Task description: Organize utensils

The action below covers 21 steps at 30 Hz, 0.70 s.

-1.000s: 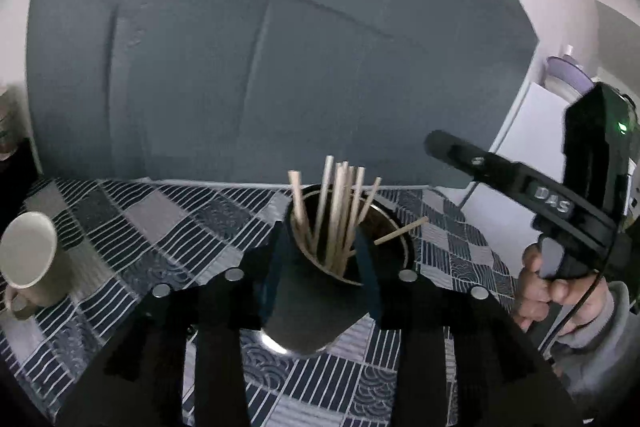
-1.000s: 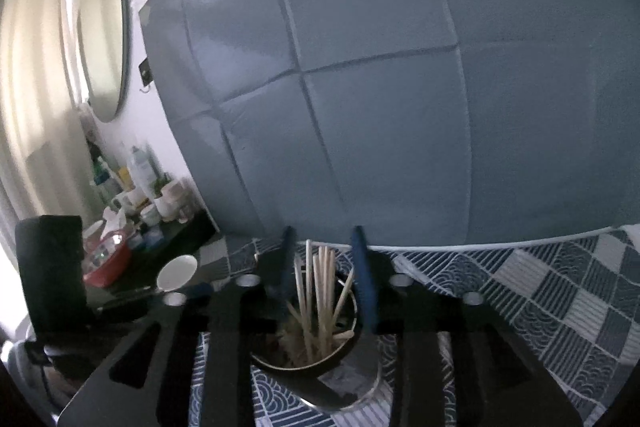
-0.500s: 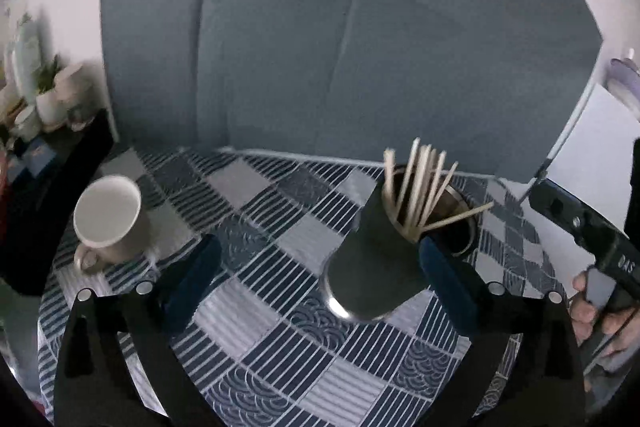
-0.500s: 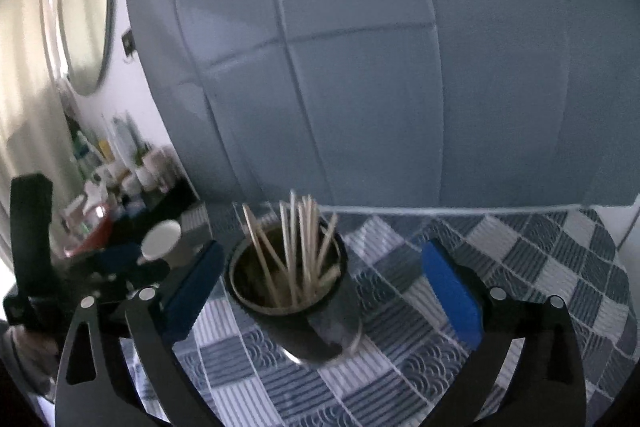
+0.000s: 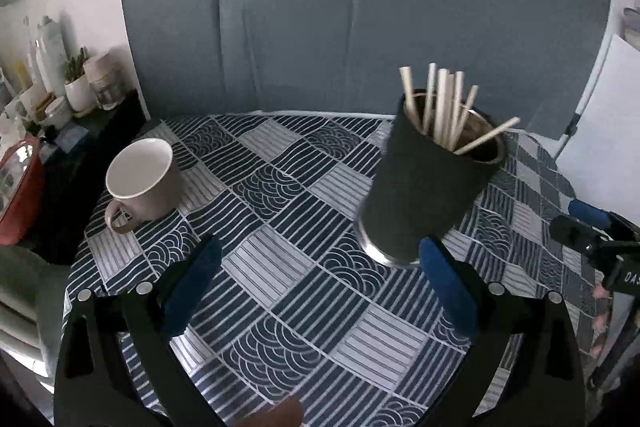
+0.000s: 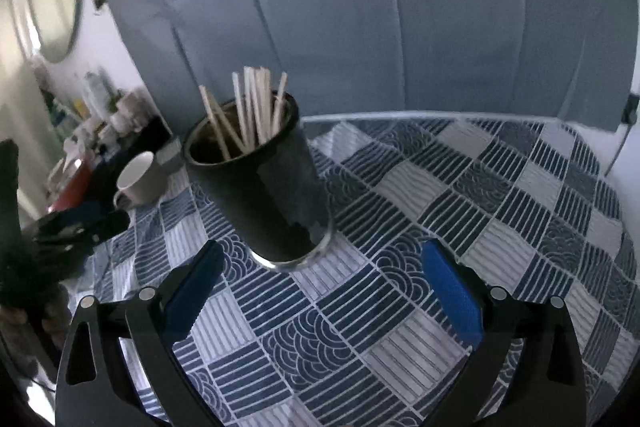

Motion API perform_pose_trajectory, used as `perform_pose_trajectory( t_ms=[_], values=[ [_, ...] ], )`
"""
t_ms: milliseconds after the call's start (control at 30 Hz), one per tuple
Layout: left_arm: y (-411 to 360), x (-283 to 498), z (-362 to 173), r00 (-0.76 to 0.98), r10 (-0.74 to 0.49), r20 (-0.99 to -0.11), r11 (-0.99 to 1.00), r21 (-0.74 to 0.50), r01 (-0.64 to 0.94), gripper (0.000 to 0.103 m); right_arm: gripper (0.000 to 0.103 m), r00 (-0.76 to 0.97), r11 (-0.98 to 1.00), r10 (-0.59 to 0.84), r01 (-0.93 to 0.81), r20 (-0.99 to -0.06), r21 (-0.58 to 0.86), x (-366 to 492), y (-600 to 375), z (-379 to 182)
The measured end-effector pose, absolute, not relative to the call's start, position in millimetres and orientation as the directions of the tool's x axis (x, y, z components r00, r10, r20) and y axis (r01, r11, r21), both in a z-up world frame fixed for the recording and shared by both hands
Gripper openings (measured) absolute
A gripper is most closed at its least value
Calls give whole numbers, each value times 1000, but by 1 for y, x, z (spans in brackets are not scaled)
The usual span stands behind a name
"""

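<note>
Both tongs are seen spread wide with nothing between their blue pads: the left gripper point(image 5: 316, 279) and the right gripper point(image 6: 322, 279) are each held angled down over the patterned tablecloth point(image 5: 280, 267). Their jaws have just been opening, and no object is pressed by either pair.

Ahead of the left gripper, just beyond its right-hand pad, the dark holder cup point(image 5: 424, 187) is found standing upright on the cloth; from the right gripper it is seen ahead and slightly toward the left-hand pad point(image 6: 260, 187). It is touched by neither. The wooden chopsticks point(image 5: 440, 107) are bundled inside it, most upright, one leaned out over the rim, so they are judged already gathered where they belong, the cup being left free-standing for that reason.

Farther off to the left of the left gripper, a beige mug point(image 5: 140, 179) is set apart, empty as far as can be told.

The wide spread is judged a release posture, the organising appearing largely done.
</note>
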<state>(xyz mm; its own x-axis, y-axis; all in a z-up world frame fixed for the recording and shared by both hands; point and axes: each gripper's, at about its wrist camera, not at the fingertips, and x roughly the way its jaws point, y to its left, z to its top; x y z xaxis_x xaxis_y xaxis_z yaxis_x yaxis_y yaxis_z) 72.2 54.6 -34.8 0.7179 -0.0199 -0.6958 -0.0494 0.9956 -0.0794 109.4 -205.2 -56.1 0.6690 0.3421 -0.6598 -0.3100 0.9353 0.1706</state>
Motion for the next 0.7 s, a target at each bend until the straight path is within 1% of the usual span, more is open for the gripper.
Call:
perform_pose_trajectory(
  t_ms=[67,133,200,300,467,633,700],
  values=[
    [51,63,-28,721,-44,-692,993,-108,-42,97,95,691,948,306,-286,-654,141,96,-206,-51],
    [46,56,-19,722,-55,-690,993,-112,-32,97,95,687,954,290,-265,-666,142,86,-207,-43],
    [41,51,-10,729,-23,-684,996,-83,-46,97,95,683,953,292,-270,-669,140,78,-206,-34],
    [37,43,1,714,22,-700,994,-63,-93,97,95,707,968,235,-233,-667,94,64,-205,-14],
    [33,23,23,719,47,-694,988,-76,-137,97,95,710,967,247,-219,-659,126,41,-210,12],
    [26,2,34,743,73,-665,986,-63,-153,97,95,703,969,239,-212,-669,123,22,-206,20],
    [22,-1,35,737,69,-672,988,-58,-145,97,95,706,970,233,-213,-669,113,18,-204,21]
  ],
)
